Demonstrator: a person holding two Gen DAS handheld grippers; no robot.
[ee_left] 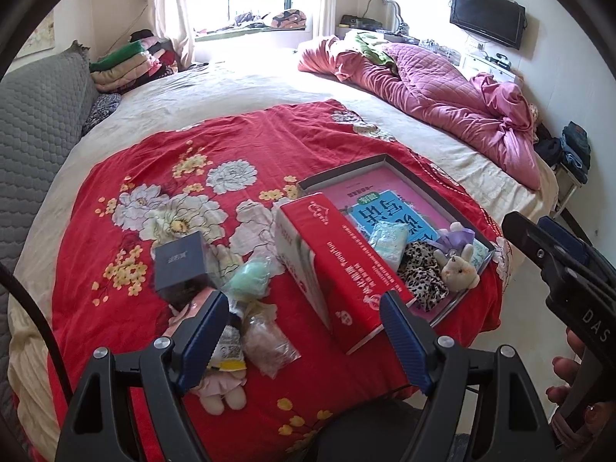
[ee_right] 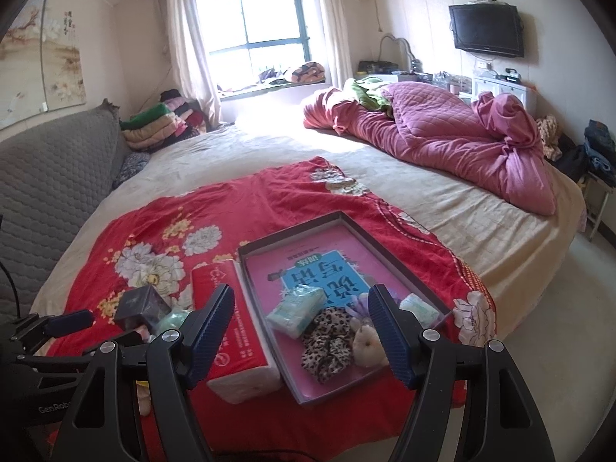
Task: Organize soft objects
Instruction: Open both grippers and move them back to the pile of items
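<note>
You have strong daylight from the window [ee_right: 254,34], blown out to white glare on the bed [ee_right: 269,123] beneath it; the near foreground sits dimmer; both fisheye views bend at the edges, with dark vignetted corners.

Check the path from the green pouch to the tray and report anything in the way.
The red tissue pack stands lengthwise between the green pouch and the tray, right against the tray's near side. The pouch would likely have to be lifted over it or carried around its end. Nothing else visibly blocks.
</note>
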